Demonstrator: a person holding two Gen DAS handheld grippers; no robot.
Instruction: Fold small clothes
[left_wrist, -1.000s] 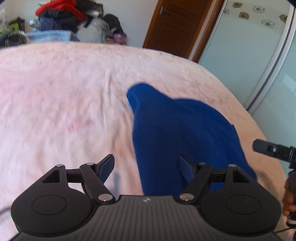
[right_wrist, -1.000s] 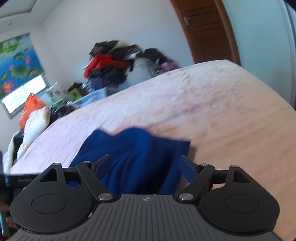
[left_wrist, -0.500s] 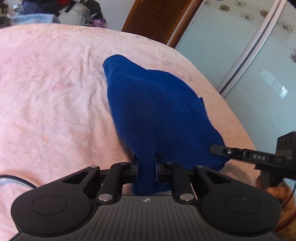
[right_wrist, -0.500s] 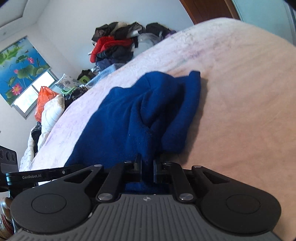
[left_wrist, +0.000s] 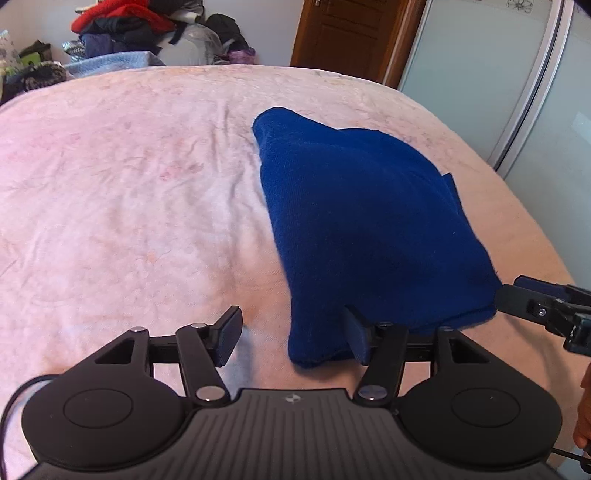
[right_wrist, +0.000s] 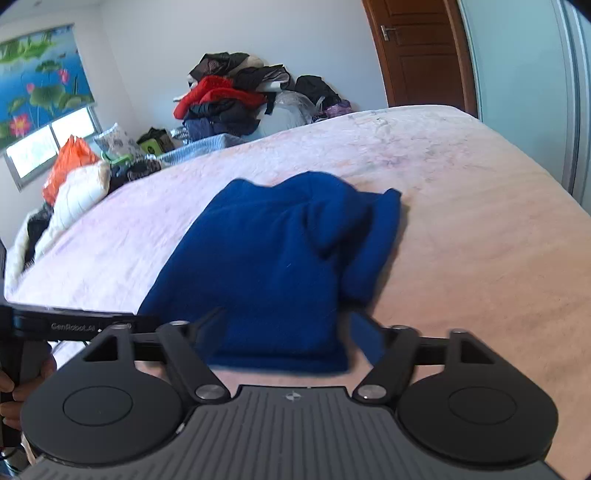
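Note:
A dark blue garment (left_wrist: 362, 229) lies folded on the pink bedspread (left_wrist: 129, 192); it also shows in the right wrist view (right_wrist: 273, 273). My left gripper (left_wrist: 291, 336) is open, its fingers either side of the garment's near left corner, holding nothing. My right gripper (right_wrist: 284, 336) is open over the garment's near edge, empty. The right gripper's fingers (left_wrist: 532, 302) show at the garment's right corner in the left wrist view. The left gripper (right_wrist: 85, 325) shows at the left edge in the right wrist view.
A pile of clothes (right_wrist: 236, 99) and bags (right_wrist: 70, 162) sit beyond the bed's far side. A brown door (left_wrist: 347, 33) and sliding wardrobe panels (left_wrist: 517, 74) stand to the right. The bed's right edge (left_wrist: 546, 243) is close to the garment.
Half a second ago both grippers were shut on the garment's near edge. Both have opened and let it go; the garment now lies flat on the bed.

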